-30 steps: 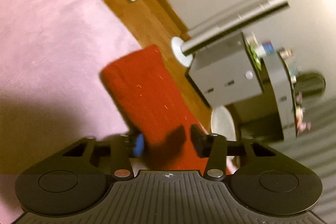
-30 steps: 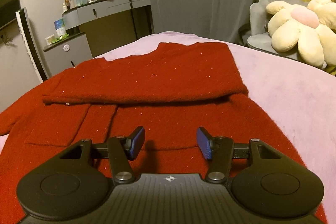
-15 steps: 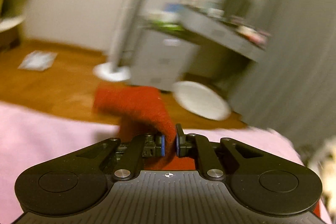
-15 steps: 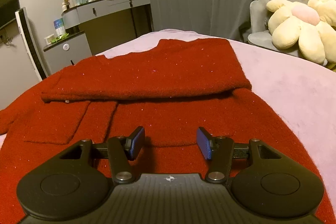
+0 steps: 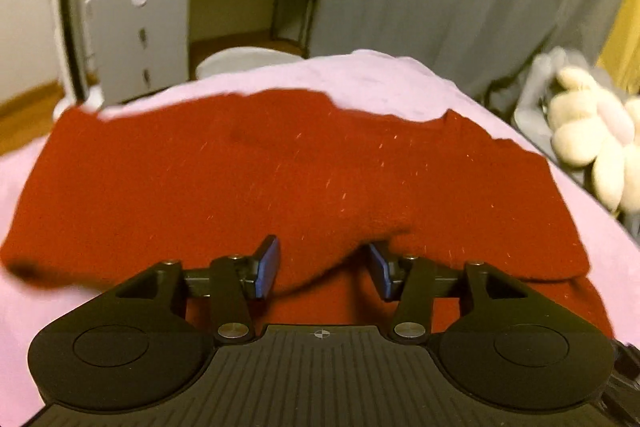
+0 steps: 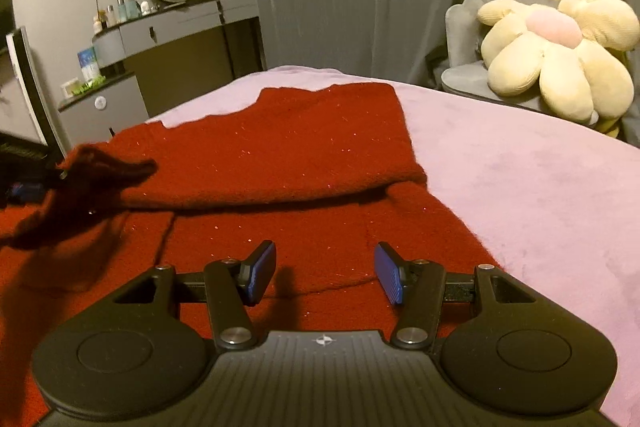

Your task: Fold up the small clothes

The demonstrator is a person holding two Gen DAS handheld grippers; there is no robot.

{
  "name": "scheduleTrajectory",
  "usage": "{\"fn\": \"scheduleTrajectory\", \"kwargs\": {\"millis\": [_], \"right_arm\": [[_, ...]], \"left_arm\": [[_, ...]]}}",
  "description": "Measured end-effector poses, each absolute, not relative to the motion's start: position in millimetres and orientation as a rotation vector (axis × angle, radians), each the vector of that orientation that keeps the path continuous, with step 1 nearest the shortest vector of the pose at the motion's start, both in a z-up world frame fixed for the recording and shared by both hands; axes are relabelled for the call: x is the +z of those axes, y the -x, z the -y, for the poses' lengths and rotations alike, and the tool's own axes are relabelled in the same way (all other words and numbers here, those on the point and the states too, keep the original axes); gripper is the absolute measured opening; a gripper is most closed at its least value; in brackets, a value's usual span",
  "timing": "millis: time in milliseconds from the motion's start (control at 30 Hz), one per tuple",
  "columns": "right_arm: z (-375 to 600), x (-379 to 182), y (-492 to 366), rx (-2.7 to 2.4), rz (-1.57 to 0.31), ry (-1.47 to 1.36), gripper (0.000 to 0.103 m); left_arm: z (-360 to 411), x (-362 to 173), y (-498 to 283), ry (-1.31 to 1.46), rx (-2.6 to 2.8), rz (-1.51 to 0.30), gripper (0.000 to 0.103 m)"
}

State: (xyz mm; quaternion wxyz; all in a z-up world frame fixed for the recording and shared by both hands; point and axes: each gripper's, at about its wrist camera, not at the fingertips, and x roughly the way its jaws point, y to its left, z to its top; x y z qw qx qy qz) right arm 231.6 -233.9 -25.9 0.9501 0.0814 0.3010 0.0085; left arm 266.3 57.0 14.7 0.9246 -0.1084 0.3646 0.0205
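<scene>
A red knit sweater [image 5: 280,167] lies spread on the pink bed cover [image 5: 380,83], its upper part folded down over the body. My left gripper [image 5: 322,269] hovers low over it with its jaws opening; a slack fold of the red sleeve droops between the blue pads, which do not press on it. In the right wrist view the sweater [image 6: 300,155] fills the middle, and that sleeve end [image 6: 108,167] stands raised at the left edge. My right gripper [image 6: 325,273] is open above the sweater's near part, with nothing between its fingers.
A cream flower cushion [image 6: 552,51] sits on a grey chair off the bed's right side. A grey dresser [image 6: 180,27] with a round mirror and bottles stands behind, with a drawer unit [image 5: 140,35] and a white stool [image 5: 248,61] beside it. Bare pink cover [image 6: 520,179] stretches to the right.
The left gripper shut on the red sleeve, swung it from the bed's edge over onto the sweater while rolling upright, and its jaws have parted again. The right gripper has stayed where it was, open.
</scene>
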Motion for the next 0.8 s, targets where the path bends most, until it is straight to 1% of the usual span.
{"fn": "scheduleTrajectory", "kwargs": {"millis": [67,133,267,400,500,600,667,700,733,767,800], "right_arm": [[231.5,-25.3,-233.0,0.029,-0.612,-0.168,0.055],[227.1,-22.7,-234.5,0.069,-0.618,-0.192,0.055],[208.2,-12.0,-236.9,0.186,-0.619,-0.216,0.055],[192.7,7.3,-251.9,0.339,-0.617,-0.245,0.055],[178.1,11.1,-281.7,0.448,-0.697,-0.344,0.054],[153.9,5.3,-306.0,0.484,-0.758,-0.379,0.052],[139.3,-0.7,-320.8,0.493,-0.787,-0.396,0.049],[135.3,-5.8,-326.7,0.493,-0.803,-0.414,0.044],[131.1,-10.3,-333.2,0.492,-0.826,-0.439,0.037],[127.1,-14.8,-338.3,0.484,-0.844,-0.459,0.032],[124.6,-16.3,-338.9,0.474,-0.84,-0.453,0.025]], "left_arm": [[-66.4,15.9,-228.2,0.239,0.114,-0.72,0.059],[-76.5,18.6,-200.2,0.213,0.239,-0.699,0.07],[-112.9,14.6,-171.1,0.125,0.43,-0.651,0.076],[-143.1,-0.4,-175.8,0.211,0.436,-0.669,0.076],[-149.5,-9.2,-177.4,0.256,0.436,-0.683,0.076],[-154.3,-12.0,-179.3,0.277,0.439,-0.677,0.081],[-155.5,-12.9,-179.9,0.268,0.443,-0.669,0.083],[-155.2,-13.7,-179.4,0.266,0.449,-0.665,0.083],[-156.3,-15.7,-180.9,0.27,0.45,-0.66,0.085],[-156.4,-17.3,-182.6,0.271,0.451,-0.657,0.086],[-154.7,-17.3,-183.0,0.268,0.453,-0.653,0.087]]}}
